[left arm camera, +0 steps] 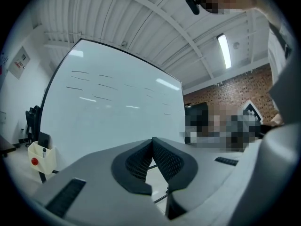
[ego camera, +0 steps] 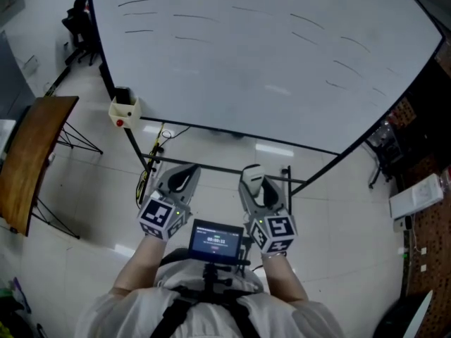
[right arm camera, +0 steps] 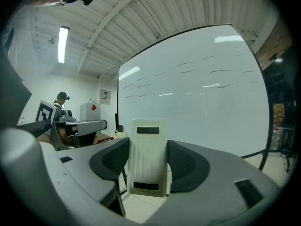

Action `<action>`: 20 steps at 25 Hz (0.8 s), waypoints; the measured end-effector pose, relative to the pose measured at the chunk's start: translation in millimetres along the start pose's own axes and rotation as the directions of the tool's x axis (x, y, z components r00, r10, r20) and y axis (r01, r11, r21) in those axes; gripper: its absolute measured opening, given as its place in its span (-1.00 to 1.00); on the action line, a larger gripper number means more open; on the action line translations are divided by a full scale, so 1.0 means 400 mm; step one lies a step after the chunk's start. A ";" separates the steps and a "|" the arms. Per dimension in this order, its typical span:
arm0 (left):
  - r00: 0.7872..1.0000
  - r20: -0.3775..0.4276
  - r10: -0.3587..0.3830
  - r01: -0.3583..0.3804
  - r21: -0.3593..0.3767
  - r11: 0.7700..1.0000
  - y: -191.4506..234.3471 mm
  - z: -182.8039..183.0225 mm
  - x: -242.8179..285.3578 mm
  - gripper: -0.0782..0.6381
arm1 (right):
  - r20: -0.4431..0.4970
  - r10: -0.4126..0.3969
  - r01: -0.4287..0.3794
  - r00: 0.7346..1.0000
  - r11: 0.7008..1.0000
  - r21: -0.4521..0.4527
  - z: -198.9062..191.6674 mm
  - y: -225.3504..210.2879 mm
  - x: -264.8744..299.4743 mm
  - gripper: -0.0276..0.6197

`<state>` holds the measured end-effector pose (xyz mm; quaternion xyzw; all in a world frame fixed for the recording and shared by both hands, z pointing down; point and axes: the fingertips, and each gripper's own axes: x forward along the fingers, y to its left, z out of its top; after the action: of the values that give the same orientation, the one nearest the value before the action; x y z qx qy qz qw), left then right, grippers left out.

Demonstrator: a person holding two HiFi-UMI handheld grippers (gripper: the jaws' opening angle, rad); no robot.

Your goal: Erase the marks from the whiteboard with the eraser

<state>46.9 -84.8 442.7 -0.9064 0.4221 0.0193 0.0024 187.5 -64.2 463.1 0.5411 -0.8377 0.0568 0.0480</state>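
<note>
A large whiteboard [ego camera: 268, 55] on a black stand fills the top of the head view, with several short dark marks [ego camera: 194, 16] across its upper part. The same whiteboard [right arm camera: 197, 88] and marks [right arm camera: 214, 71] show in the right gripper view, and the whiteboard [left arm camera: 108, 112] in the left gripper view. My right gripper [ego camera: 255, 183] is shut on a cream eraser [right arm camera: 148, 157], held upright between its pads, well short of the board. My left gripper [ego camera: 180, 178] is shut with nothing in it, its pads [left arm camera: 141, 161] touching.
A cream box with a red dot [ego camera: 124, 111] hangs at the board's lower left corner. A brown wooden table [ego camera: 32, 153] stands at the left. A person [ego camera: 79, 21] sits far left. Black stand bars [ego camera: 211, 167] and a yellow cable cross the tiled floor.
</note>
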 end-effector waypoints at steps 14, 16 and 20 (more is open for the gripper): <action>0.998 0.040 -0.055 0.053 0.045 0.998 0.095 0.092 0.027 -0.77 | 0.071 -0.071 0.072 0.995 0.997 -0.021 0.091 0.028 0.055 -0.12; 0.997 0.051 -0.064 0.061 0.059 0.996 0.106 0.099 0.023 -0.77 | 0.067 -0.076 0.078 0.995 0.996 -0.029 0.096 0.036 0.062 -0.12; 0.997 0.046 -0.066 0.064 0.043 0.997 0.112 0.100 0.012 -0.77 | 0.051 -0.091 0.093 0.995 0.994 -0.048 0.107 0.047 0.069 -0.12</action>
<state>14.6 -116.5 402.9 -0.9187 0.3924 0.0321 0.0318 158.3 -87.6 424.1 0.5790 -0.8139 0.0202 0.0440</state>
